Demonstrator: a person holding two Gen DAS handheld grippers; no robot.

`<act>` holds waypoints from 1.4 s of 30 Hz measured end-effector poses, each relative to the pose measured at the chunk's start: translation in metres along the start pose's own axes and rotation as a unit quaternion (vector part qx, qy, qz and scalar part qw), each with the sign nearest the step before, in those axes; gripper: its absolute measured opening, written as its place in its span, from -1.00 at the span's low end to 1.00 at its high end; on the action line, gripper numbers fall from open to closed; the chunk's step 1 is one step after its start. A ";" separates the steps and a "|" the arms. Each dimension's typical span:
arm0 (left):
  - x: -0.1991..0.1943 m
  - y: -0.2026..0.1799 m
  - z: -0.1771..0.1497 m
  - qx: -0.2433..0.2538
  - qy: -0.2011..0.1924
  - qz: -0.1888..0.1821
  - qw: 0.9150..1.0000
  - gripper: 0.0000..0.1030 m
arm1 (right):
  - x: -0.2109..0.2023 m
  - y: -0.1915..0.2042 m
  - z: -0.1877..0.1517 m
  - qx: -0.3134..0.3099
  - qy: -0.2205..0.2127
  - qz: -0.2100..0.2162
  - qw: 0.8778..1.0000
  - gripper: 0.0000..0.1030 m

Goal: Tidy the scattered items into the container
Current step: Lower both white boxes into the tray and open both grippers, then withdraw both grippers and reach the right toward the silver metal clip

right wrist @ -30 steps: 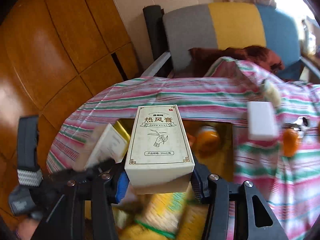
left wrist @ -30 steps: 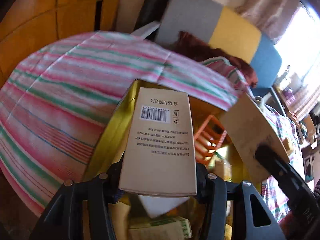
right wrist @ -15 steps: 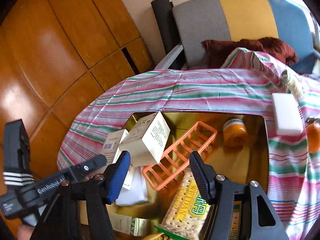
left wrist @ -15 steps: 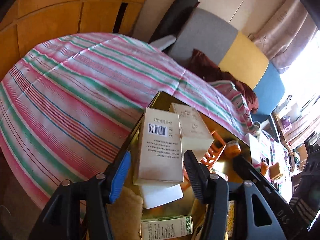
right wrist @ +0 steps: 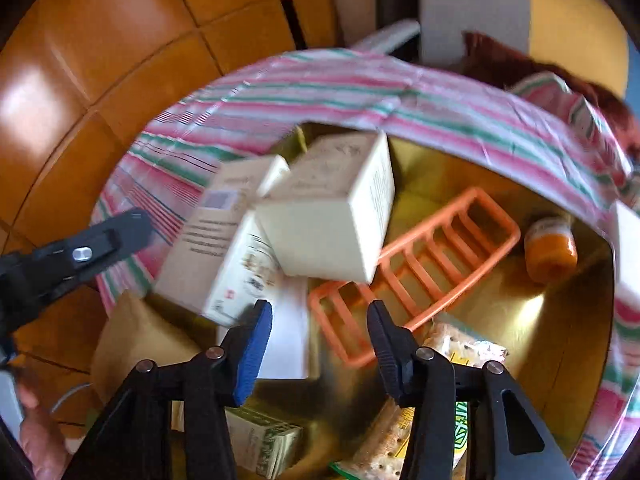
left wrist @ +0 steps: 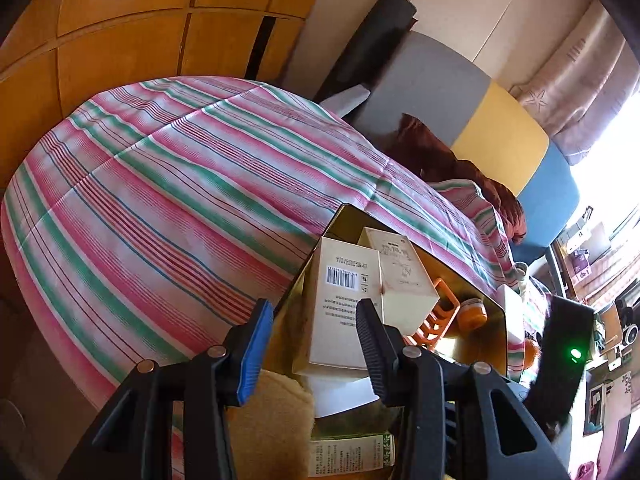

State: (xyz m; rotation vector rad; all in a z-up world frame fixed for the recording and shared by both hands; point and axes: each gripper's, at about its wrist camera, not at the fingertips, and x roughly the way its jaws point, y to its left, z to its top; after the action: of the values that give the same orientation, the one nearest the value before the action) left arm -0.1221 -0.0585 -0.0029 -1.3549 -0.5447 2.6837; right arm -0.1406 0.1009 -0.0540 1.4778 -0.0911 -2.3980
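Observation:
A gold tray (right wrist: pixel 516 320) on the striped tablecloth holds two cream boxes, one with a barcode (left wrist: pixel 340 308) and one with a printed front (right wrist: pixel 332 216), leaning against each other at its far left corner. It also holds an orange plastic rack (right wrist: pixel 416 268), an orange jar (right wrist: pixel 550 250), a cracker pack (right wrist: pixel 420 420) and a green-printed box (right wrist: pixel 264 440). My left gripper (left wrist: pixel 314 344) is open and empty just behind the barcode box. My right gripper (right wrist: pixel 320 344) is open and empty above the tray's middle.
A white block (left wrist: pixel 512 316) and an orange item (left wrist: pixel 530 352) lie on the striped tablecloth (left wrist: pixel 160 200) right of the tray. A tan cloth (right wrist: pixel 136 340) sits at the tray's left end. A sofa (left wrist: pixel 480 120) with a dark red blanket stands behind the table.
Both grippers opened and let go of their cream boxes, which now rest in the tray. Both grippers have pulled back and up from the boxes.

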 end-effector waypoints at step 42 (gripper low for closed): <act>0.008 -0.176 -0.108 0.183 0.060 -0.133 0.972 -0.09 | -0.160 -0.186 -0.157 0.260 -0.227 -0.092 0.934 -0.05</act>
State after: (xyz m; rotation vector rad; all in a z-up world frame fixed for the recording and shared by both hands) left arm -0.0556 0.1372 -0.0056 -1.2301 -0.1886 2.3231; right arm 0.0194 0.3436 -0.0301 1.1093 -0.7802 -2.9863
